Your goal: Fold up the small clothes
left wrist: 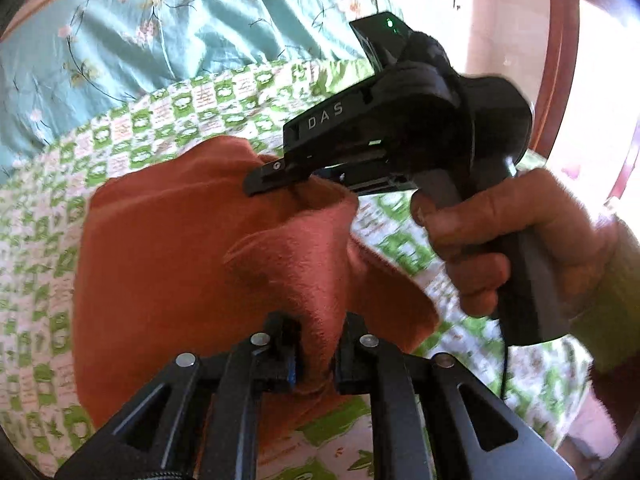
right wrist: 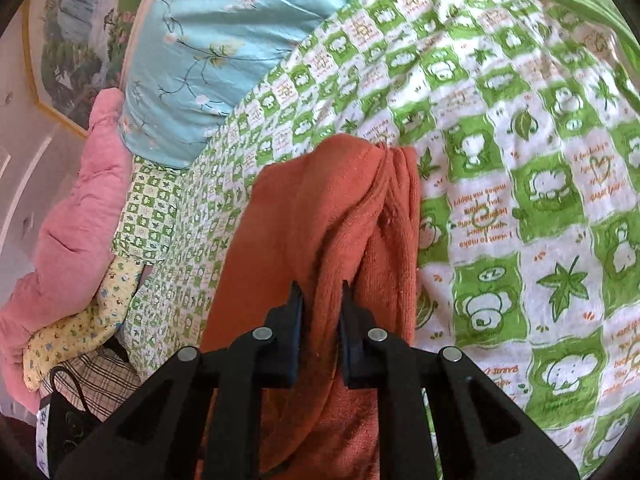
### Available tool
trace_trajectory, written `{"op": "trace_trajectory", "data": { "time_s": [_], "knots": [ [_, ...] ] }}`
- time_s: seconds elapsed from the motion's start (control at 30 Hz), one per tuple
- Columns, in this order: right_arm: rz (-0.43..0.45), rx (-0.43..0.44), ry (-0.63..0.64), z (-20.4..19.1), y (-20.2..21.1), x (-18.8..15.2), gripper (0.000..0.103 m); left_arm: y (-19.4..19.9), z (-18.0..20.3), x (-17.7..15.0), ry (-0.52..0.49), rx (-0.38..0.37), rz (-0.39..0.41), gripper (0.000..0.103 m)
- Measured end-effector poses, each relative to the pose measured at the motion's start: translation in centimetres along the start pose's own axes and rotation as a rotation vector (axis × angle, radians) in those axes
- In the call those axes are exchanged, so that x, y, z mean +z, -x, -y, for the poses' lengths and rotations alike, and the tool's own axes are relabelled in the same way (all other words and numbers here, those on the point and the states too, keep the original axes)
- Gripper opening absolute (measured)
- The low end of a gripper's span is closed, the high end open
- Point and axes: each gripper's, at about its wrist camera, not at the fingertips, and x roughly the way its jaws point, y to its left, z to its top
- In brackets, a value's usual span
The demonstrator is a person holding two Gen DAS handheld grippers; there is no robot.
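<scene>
Both tools pinch an orange cloth [left wrist: 168, 248] above a green-checked bedspread [right wrist: 500, 184]. The left tool [left wrist: 316, 354] grips one bunched edge, the right tool [right wrist: 320, 332] another fold, near a blue pillow [right wrist: 208, 64].

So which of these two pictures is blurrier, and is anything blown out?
Left wrist view: the hand and bedspread beside it are motion-smeared, and the window area is washed out white. Right wrist view: sharper and evenly lit, fisheye bending the bedspread checks.
</scene>
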Motion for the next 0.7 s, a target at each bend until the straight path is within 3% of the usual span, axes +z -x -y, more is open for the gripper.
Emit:
{"op": "trace_trajectory", "data": {
  "time_s": [0.13,0.23,0.3,0.43,0.57,0.7],
  "knots": [
    [0.012,-0.007,-0.021,0.8,0.1,-0.2,0.017,-0.5,-0.5,-0.2,0.017,-0.04,-0.022,0.016],
    [0.026,-0.025,-0.033,0.8,0.7,-0.8,0.021,0.4,0.0,-0.6,0.019,-0.089,-0.025,0.032],
    [0.057,-0.063,-0.032,0.4,1.9,-1.3,0.034,1.2,0.0,-0.9,0.023,-0.102,-0.022,0.04],
    [0.101,-0.087,-0.058,0.1,3.8,-2.2,0.047,3.0,-0.1,-1.3,0.025,-0.122,-0.021,0.054],
    [0.103,-0.082,-0.058,-0.6,4.7,-3.2,0.075,5.0,-1.7,-1.9,0.072,-0.143,-0.024,0.063],
    [0.085,-0.08,-0.048,-1.0,4.6,-3.7,0.076,7.0,-4.8,-2.5,0.148,-0.105,-0.009,0.071]
  ]
}}
